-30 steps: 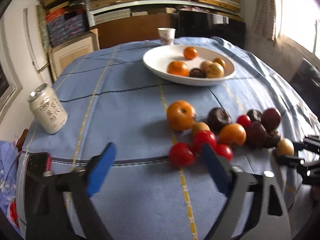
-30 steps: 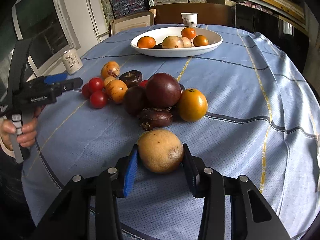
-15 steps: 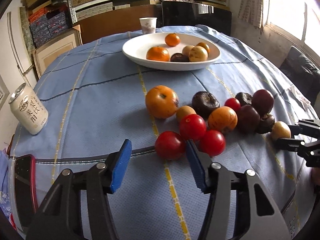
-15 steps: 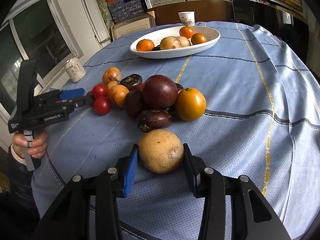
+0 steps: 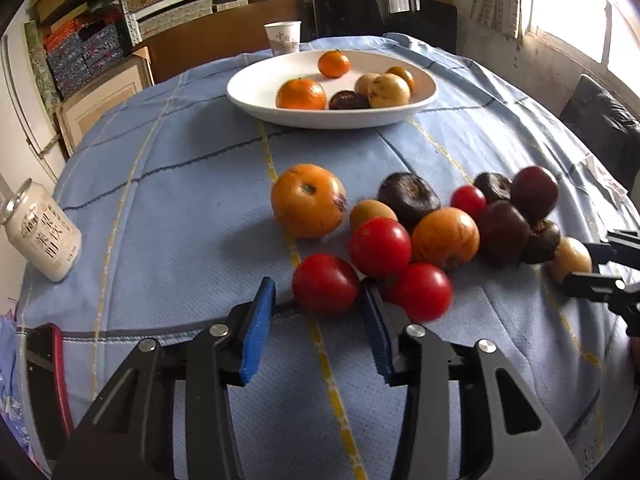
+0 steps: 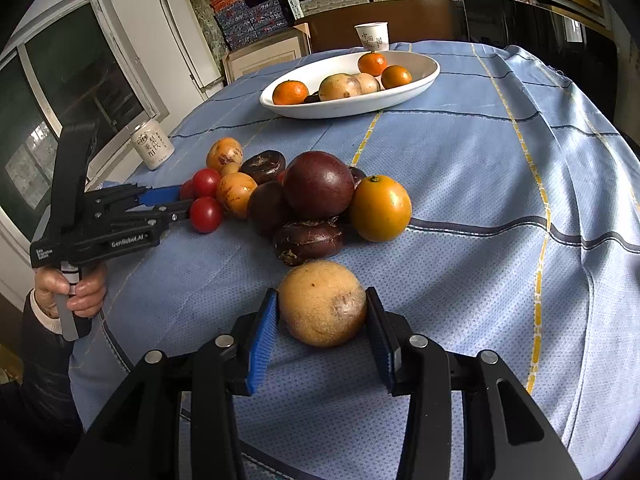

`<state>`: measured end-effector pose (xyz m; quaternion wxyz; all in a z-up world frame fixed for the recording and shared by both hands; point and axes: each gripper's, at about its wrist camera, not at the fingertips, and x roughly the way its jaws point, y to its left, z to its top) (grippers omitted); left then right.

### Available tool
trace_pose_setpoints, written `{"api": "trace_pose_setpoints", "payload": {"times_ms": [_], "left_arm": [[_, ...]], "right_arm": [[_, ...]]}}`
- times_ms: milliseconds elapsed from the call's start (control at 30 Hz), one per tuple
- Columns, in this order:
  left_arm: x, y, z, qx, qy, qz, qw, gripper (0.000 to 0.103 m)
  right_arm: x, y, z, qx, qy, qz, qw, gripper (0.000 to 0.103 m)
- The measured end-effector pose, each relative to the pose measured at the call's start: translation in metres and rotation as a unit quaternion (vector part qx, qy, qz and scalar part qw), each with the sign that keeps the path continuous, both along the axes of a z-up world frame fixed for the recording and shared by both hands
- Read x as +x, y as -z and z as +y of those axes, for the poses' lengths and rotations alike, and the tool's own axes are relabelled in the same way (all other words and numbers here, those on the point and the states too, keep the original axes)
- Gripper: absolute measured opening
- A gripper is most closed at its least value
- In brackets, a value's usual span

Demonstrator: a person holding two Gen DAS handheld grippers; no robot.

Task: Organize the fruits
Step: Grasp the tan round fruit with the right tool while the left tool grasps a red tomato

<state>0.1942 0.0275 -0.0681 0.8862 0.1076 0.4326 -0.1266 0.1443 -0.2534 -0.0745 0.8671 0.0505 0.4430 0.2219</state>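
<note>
Left gripper (image 5: 316,324) closing around a tomato (image 5: 325,283); right gripper (image 6: 322,330) holds the tan fruit (image 6: 322,303).

A second ago the left jaws stood wide, short of the pile; now they flank the tomato nearest the can (image 5: 42,236), not yet pressing, so a pick for the bowl (image 5: 256,92) looks near. Pad contact on the tomato's far side is hidden.

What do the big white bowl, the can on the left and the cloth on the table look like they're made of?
White bowl: probably glazed ceramic, though plastic is possible; smooth, glossy, thick rim. Can: likely aluminium; silvery top rim, printed white matte body. Tablecloth: woven fabric, matte blue, with visible dotted weave, striped lines and soft folds at the edge.
</note>
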Motion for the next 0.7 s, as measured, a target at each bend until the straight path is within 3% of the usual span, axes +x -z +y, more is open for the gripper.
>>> {"api": "trace_pose_setpoints", "payload": {"times_ms": [433,567,700], "left_arm": [[0.004,-0.001,-0.007,0.012,0.015,-0.011,0.9998,0.043],[0.002,-0.001,-0.01,0.013,0.024,-0.013,0.9995,0.034],[0.002,-0.002,-0.011,0.013,0.026,-0.013,0.9995,0.034]], "right_arm": [[-0.001,0.0,0.001,-0.004,0.0,-0.001,1.0,0.045],[-0.001,0.0,0.001,-0.006,0.0,-0.001,1.0,0.045],[-0.001,0.0,0.003,-0.011,0.0,-0.002,1.0,0.045]]}}
